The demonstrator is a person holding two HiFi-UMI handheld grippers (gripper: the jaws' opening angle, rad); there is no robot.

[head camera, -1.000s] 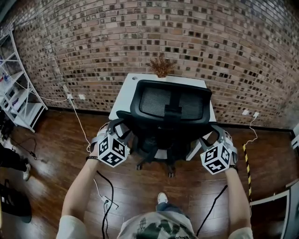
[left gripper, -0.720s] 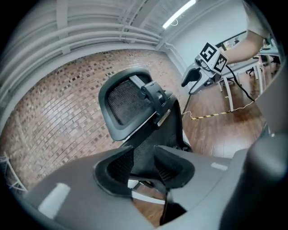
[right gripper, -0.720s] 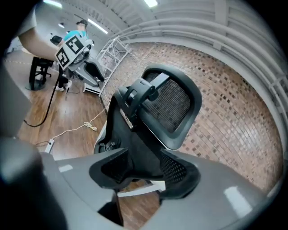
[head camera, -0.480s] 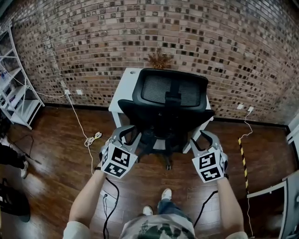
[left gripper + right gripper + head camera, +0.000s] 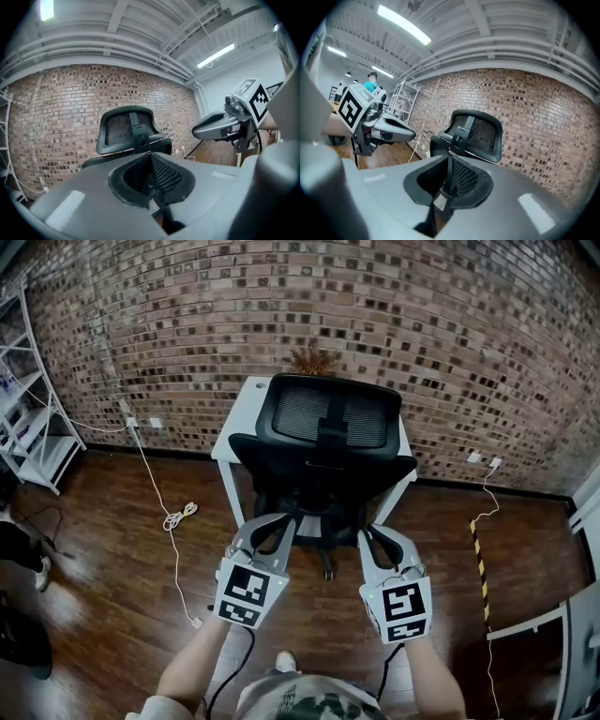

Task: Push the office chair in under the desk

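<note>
The black mesh-backed office chair point(image 5: 328, 418) stands against the white desk point(image 5: 242, 413), its seat partly under the top. Both grippers hang in the air in front of the chair, apart from it. My left gripper point(image 5: 278, 521) is shut with nothing in it. My right gripper point(image 5: 371, 534) has its jaws closing, nearly together, with nothing between them. The left gripper view looks over that gripper's meeting pads point(image 5: 150, 157) to the chair point(image 5: 129, 129). The right gripper view likewise shows its own pads point(image 5: 449, 161) and the chair point(image 5: 476, 133).
A brick wall runs behind the desk, and a dried plant point(image 5: 305, 360) stands on the desk's far edge. White shelving point(image 5: 37, 427) is at the left. Loose cables point(image 5: 178, 517) and yellow-black tape point(image 5: 478, 559) lie on the wooden floor. The person's foot point(image 5: 281, 662) is below.
Both grippers have come off the chair's sides, drawn back toward me and inward, and their jaws have closed. The chair now sits farther away, closer in at the desk.
</note>
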